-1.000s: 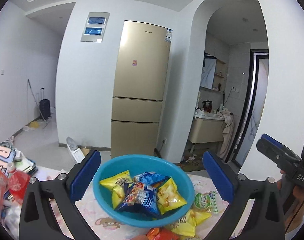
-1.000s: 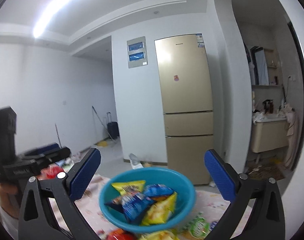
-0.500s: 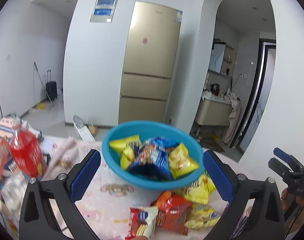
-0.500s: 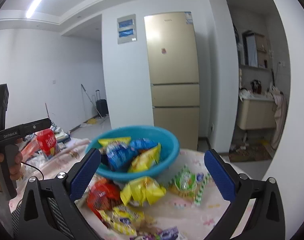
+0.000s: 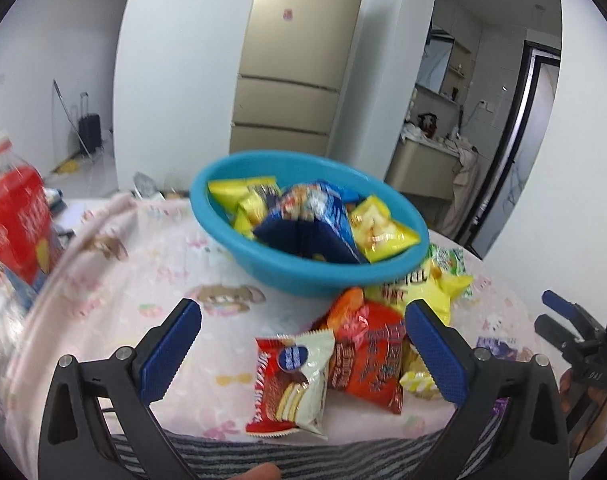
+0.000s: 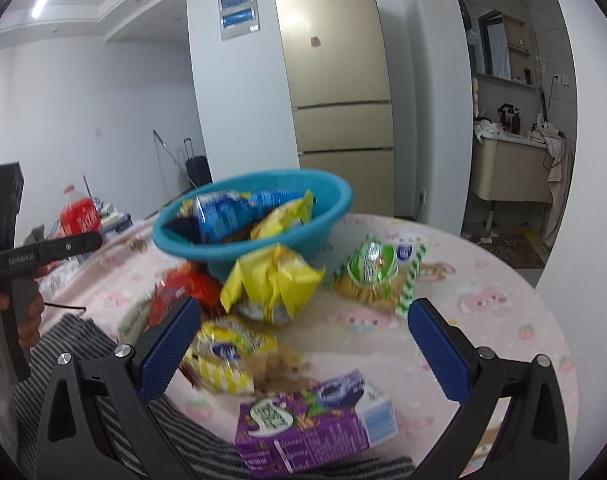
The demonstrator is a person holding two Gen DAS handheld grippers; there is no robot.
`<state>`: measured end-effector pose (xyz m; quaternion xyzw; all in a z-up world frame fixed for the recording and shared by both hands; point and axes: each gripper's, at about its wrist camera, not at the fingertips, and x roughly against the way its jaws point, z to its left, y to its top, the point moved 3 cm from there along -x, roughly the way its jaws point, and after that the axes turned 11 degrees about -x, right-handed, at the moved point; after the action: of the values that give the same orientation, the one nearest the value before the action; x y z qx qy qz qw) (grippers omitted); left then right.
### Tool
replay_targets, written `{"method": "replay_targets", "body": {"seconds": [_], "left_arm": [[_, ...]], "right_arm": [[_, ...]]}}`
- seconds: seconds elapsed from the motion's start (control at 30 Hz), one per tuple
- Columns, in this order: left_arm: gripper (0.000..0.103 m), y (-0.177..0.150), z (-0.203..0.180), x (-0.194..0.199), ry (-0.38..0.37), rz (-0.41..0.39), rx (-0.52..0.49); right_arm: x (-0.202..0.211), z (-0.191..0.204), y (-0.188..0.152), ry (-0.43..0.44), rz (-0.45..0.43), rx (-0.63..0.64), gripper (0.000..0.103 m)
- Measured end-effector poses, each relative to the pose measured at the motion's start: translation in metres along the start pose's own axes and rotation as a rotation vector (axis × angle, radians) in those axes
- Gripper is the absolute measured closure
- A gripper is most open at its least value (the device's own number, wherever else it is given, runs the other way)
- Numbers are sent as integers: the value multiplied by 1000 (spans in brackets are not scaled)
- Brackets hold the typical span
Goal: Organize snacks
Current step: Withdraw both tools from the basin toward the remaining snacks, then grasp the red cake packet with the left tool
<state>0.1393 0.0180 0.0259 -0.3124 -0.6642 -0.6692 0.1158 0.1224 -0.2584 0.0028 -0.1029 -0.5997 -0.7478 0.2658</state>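
Note:
A blue bowl (image 5: 303,268) holding several yellow and blue snack packs sits on a round table with a pink cloth (image 5: 151,280). My left gripper (image 5: 299,356) is open above a red-and-white biscuit pack (image 5: 291,380) and a red snack pack (image 5: 367,360). My right gripper (image 6: 303,352) is open above a yellow pack (image 6: 227,352), with a purple box (image 6: 315,428) near the front edge. The bowl also shows in the right wrist view (image 6: 263,256), with a yellow pack (image 6: 271,284) and a green pack (image 6: 371,272) beside it.
A red drink bottle (image 5: 15,220) and clutter stand at the table's left. A gold fridge (image 5: 303,60) is behind the table. A grey striped cloth (image 6: 87,344) lies at the near edge. The other gripper shows at each view's side (image 5: 575,336) (image 6: 39,256).
Both grippers have tilted down and moved closer to the table, so the loose snacks in front of the bowl now lie between their fingers. Both stay open.

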Motion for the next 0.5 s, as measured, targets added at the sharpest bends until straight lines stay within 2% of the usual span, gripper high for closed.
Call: {"method": "replay_targets", "body": {"seconds": [0.13, 0.27, 0.33, 0.5], "left_arm": [[0, -13, 6, -18, -25, 49, 14], [0, -32, 13, -37, -102, 121, 60], [0, -39, 12, -46, -114, 155, 59], [0, -56, 6, -69, -55, 263, -24]], "right_arm": [[-1, -2, -17, -14, 26, 18, 0], [-5, -7, -31, -22, 58, 8, 0], [-7, -9, -35, -26, 63, 3, 0], [-10, -10, -38, -28, 72, 0, 0]]}}
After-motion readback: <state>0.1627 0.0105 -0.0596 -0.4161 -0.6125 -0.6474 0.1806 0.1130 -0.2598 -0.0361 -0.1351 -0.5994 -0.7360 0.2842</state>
